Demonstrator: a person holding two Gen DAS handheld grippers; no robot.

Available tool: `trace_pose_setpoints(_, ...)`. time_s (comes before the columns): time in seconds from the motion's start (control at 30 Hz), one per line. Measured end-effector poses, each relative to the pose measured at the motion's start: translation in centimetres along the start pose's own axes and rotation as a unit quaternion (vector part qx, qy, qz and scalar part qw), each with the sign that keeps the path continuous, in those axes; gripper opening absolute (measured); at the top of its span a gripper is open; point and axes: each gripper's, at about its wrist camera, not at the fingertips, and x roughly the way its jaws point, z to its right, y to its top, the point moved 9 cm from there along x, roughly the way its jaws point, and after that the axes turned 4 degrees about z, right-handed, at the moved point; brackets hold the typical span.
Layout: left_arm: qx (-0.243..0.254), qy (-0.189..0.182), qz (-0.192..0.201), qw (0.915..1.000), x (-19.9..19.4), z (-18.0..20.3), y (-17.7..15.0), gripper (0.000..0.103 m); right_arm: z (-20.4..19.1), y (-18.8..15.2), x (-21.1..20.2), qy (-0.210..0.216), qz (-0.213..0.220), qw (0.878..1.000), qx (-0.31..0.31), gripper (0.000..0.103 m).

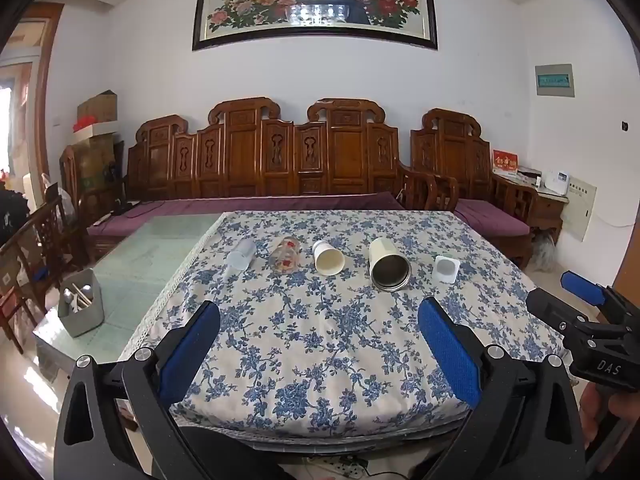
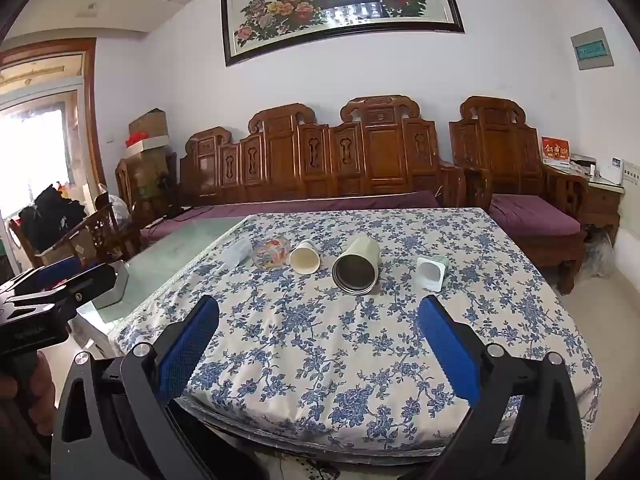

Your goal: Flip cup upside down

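Five cups [image 1: 390, 265] lie on the floral-clothed table [image 1: 320, 340].

White walls all round, and a big framed peacock-and-peony painting [image 1: 314, 0] hangs above a carved wooden sofa [image 1: 280, 152] with purple cushions [image 2: 532, 212]. Matching armchair [image 2: 520, 176] to the right. Bright daylight pours through the doorway [image 2: 36, 152] on the left. Cardboard boxes [image 1: 97, 120] are stacked in the corner.

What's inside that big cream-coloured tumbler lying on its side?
The cream tumbler lies with its mouth facing the cameras. Inside shows only a dark metal lining with nothing in it; the shadowed bottom is hard to make out.
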Motion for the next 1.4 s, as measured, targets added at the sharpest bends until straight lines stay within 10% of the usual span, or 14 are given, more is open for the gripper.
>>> trace_pose_setpoints(1.4,0.002,-0.003,0.011,0.9999,-0.9,0.1,0.9,0.095,0.0,-0.2,-0.1,0.001,0.002,1.0,0.003,0.1)
